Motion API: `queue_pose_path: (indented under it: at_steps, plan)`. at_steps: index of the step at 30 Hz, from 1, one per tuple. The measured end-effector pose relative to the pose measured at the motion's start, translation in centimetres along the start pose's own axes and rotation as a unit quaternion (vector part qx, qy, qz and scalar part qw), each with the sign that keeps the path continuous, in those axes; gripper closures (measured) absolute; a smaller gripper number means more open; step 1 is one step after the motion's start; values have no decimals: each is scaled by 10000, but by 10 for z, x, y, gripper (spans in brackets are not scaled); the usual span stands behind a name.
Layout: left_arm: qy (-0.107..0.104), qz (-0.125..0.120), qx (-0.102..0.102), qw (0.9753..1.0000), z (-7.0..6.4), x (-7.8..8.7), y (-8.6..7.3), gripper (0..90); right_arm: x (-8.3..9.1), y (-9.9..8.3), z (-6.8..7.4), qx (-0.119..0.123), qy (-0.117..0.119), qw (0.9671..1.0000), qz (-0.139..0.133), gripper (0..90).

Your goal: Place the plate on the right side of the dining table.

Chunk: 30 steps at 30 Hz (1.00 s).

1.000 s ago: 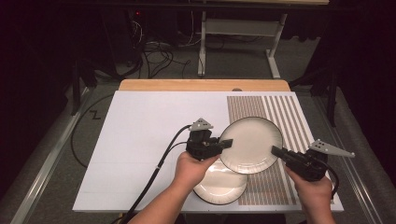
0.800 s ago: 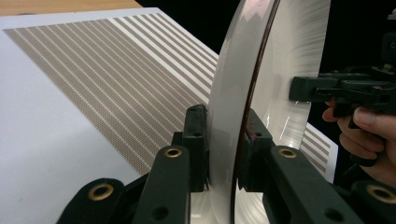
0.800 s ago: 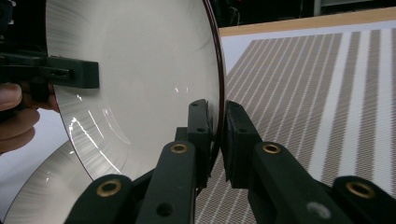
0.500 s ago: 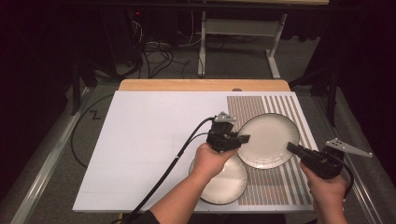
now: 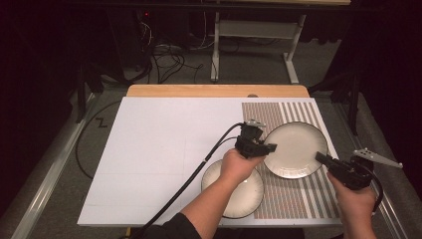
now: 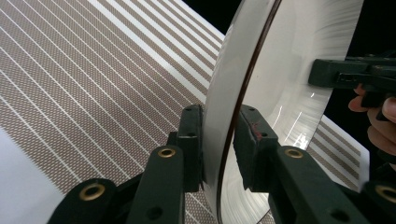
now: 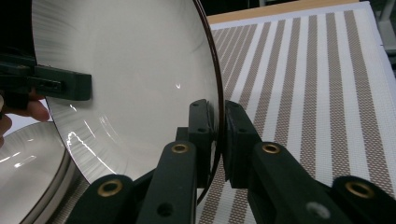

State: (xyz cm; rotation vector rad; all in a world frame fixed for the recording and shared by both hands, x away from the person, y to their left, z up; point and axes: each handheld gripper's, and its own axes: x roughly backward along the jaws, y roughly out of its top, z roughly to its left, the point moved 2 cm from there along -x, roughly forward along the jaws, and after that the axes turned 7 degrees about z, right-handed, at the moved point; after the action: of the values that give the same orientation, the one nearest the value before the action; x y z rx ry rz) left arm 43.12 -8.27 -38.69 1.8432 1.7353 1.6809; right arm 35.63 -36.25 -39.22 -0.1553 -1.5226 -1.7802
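Over the brown-and-white striped mat (image 5: 318, 196) at the desk's right edge, a round cream ceramic plate with a dark rim (image 5: 294, 149) is held between two grippers. The left gripper (image 5: 268, 147) pinches the plate's left rim, jaws on either face of it. The right gripper (image 5: 321, 158) pinches the opposite rim, jaws pressed tight on the edge. A second cream plate with a dark rim (image 5: 244, 194) lies flat near the desk's front edge, under the left hand (image 5: 238, 164), straddling the white desk (image 5: 159, 144) and the mat.
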Motion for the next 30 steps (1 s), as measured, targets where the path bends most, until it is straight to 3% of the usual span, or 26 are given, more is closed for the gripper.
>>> queue_pose_path:
  at_steps: [12, 24, 28, 30]
  plan:
    - [28, 224, 204, 9995, 13, -22, -4, 701, -11, -4, -10, 19, -180, 9997, 173, 863]
    - [164, 283, 311, 9990, 15, -27, -1, 696, -14, -7, -11, 43, -306, 9993, 224, 858]
    - [166, 262, 367, 9988, 14, -28, -1, 673, -15, -7, -13, 17, -265, 9994, 209, 858]
    - [209, 187, 276, 9992, 13, -25, 0, 625, -16, -7, -14, 41, -248, 9995, 214, 859]
